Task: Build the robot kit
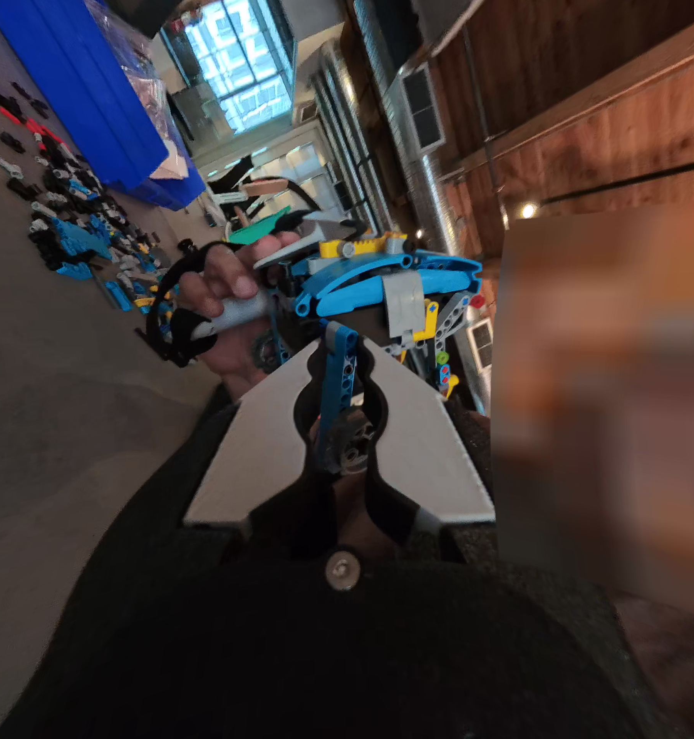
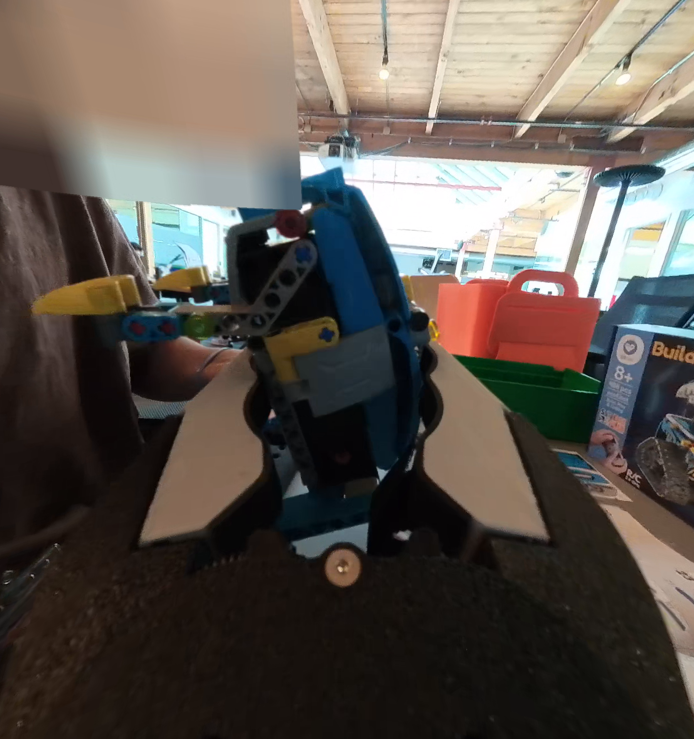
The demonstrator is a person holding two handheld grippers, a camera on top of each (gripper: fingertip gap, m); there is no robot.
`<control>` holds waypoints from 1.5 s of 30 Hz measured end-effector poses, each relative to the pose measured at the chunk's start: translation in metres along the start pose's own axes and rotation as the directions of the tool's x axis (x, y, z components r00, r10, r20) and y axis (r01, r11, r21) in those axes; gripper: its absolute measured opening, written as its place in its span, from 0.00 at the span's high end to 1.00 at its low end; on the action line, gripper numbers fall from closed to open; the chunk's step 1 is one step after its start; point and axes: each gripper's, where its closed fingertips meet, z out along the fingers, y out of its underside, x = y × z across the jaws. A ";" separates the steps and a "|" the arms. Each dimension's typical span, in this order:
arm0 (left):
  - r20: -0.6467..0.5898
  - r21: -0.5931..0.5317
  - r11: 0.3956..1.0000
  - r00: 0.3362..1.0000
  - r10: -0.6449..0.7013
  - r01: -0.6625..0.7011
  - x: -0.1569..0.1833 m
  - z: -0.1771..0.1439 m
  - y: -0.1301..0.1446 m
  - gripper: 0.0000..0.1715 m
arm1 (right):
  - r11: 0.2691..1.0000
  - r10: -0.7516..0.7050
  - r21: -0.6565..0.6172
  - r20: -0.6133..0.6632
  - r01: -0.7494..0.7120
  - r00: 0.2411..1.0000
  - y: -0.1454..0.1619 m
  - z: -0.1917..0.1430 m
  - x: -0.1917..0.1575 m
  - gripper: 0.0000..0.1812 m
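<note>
Left gripper [image 1: 339, 394]: fingers closed on a blue beam [image 1: 340, 372] hanging from the brick model [image 1: 389, 280].
Right gripper [image 2: 339, 404]: fingers clamp the model's blue body [image 2: 353, 320] between them.
Beyond left fingers: loose bricks [image 1: 77, 224] on the counter [image 1: 57, 400].
Advice: keep both grips firm and the model steady.

There is one blue and yellow plastic brick model [image 2: 337, 320], one green plastic tray [image 2: 537, 396], two orange plastic cases [image 2: 541, 324], one printed cardboard box [image 2: 665, 408] and two blue plastic bins [image 1: 97, 100].
</note>
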 end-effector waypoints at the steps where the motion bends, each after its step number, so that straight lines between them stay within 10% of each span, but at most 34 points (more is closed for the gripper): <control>1: -0.009 0.021 1.000 1.000 -0.011 0.011 -0.002 -0.001 -0.002 0.92 | 1.000 0.006 -0.011 -0.011 -0.006 1.000 0.002 0.000 0.002 0.59; 11: -0.011 0.139 0.990 1.000 -0.024 0.026 -0.021 -0.018 -0.005 0.92 | 0.968 0.237 0.082 -0.001 -0.237 0.971 0.007 -0.007 0.021 0.60; 15: 0.230 0.098 0.989 0.969 0.089 -0.115 -0.050 -0.037 0.000 0.92 | 0.930 0.236 -0.270 -0.088 -0.251 0.968 0.056 -0.013 0.028 0.60; 19: 0.401 0.013 0.964 0.885 0.237 -0.265 -0.055 -0.066 0.006 0.91 | 0.679 0.084 -0.705 -0.205 -0.206 0.975 0.138 -0.049 0.044 0.59; 30: 0.502 -0.076 0.932 0.794 0.343 -0.355 -0.048 -0.104 0.028 0.91 | -0.098 -0.017 -0.986 -0.135 -0.136 0.991 0.192 -0.084 0.036 0.59; 45: 0.446 -0.140 0.918 0.804 0.393 -0.371 -0.042 -0.095 0.062 0.91 | -0.465 0.045 -0.833 -0.359 -0.298 0.932 0.162 -0.100 0.024 0.48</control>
